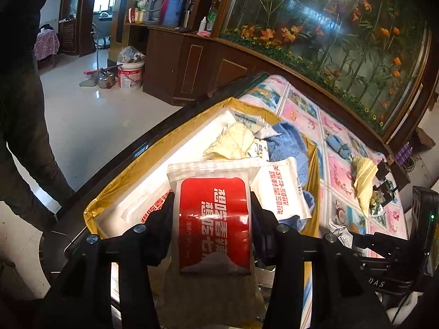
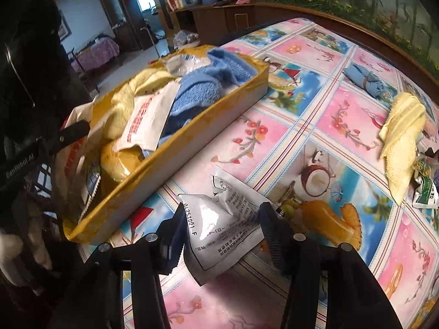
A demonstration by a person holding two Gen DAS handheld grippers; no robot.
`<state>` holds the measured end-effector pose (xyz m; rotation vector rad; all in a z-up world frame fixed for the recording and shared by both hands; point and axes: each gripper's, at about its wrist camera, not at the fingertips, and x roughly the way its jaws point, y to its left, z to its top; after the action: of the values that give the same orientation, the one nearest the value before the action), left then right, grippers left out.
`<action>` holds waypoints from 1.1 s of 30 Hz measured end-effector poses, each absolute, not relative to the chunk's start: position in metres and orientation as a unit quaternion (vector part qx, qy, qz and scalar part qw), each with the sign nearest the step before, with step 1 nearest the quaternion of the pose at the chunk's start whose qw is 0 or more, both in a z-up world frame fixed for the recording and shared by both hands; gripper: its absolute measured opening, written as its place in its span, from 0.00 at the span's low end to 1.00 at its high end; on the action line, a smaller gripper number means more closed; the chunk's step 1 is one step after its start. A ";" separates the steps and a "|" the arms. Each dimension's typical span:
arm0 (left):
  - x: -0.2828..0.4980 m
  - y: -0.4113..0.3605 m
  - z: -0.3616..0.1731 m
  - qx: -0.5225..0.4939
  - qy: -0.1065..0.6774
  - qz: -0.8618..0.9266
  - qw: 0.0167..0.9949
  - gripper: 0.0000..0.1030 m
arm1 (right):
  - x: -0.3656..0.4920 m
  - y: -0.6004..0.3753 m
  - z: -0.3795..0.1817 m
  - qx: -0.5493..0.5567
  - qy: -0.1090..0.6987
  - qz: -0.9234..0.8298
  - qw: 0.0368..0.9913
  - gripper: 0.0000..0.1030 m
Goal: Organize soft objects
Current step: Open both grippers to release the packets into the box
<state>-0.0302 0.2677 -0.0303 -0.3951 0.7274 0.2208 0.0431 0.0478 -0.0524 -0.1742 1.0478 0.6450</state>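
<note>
The red-labelled packet (image 1: 214, 219) is clamped upright in the left gripper (image 1: 212, 213) directly above the near end of the gold tray (image 1: 310, 192), while a silver sachet (image 2: 225, 227), clamped in the right gripper (image 2: 222, 233), is held beside the tray's right wall.

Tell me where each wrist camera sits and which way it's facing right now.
Left wrist: on the left claw, over the gold box; claw grips a red-label packet; dark trousers at left.
Right wrist: on the right claw, low over the patterned tablecloth; claw around a silver sachet; white glove lower left.
Shared: box, tablecloth, yellow cloth.
</note>
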 end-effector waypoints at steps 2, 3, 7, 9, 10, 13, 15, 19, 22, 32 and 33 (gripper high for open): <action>-0.033 0.269 -0.027 -0.195 0.346 0.105 0.912 0.47 | 0.045 0.041 -0.040 -0.056 0.483 0.308 0.818 0.50; -0.035 0.270 -0.026 -0.195 0.343 0.105 0.913 0.47 | 0.047 0.043 -0.034 -0.052 0.477 0.311 0.820 0.50; -0.038 0.273 -0.023 -0.204 0.337 0.104 0.913 0.47 | 0.045 0.058 0.010 -0.043 0.433 0.338 0.834 0.51; -0.038 0.274 -0.023 -0.209 0.335 0.104 0.913 0.51 | 0.045 0.074 0.030 -0.041 0.410 0.356 0.839 0.53; -0.039 0.275 -0.023 -0.214 0.334 0.103 0.912 0.53 | 0.046 0.082 0.037 -0.037 0.403 0.365 0.839 0.57; -0.042 0.279 -0.021 -0.227 0.329 0.106 0.911 0.68 | 0.054 0.112 0.041 -0.033 0.401 0.383 0.831 0.61; -0.044 0.281 -0.020 -0.233 0.325 0.109 0.910 0.71 | 0.060 0.132 0.030 -0.040 0.410 0.390 0.823 0.66; -0.048 0.285 -0.018 -0.243 0.318 0.111 0.910 0.71 | 0.071 0.144 0.000 -0.032 0.461 0.398 0.792 0.71; -0.050 0.286 -0.017 -0.242 0.316 0.113 0.910 0.71 | 0.073 0.123 0.002 0.002 0.458 0.391 0.798 0.73; -0.044 0.243 -0.007 -0.187 0.339 0.087 0.918 0.71 | 0.070 0.027 0.000 0.052 0.454 0.320 0.830 0.79; -0.043 0.235 -0.005 -0.179 0.341 0.085 0.919 0.71 | 0.068 0.019 -0.002 0.055 0.454 0.314 0.832 0.79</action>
<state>-0.0434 0.2355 -0.0055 -0.3676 0.7009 0.1756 0.0681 0.0187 -0.0016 0.1159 0.9632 0.6666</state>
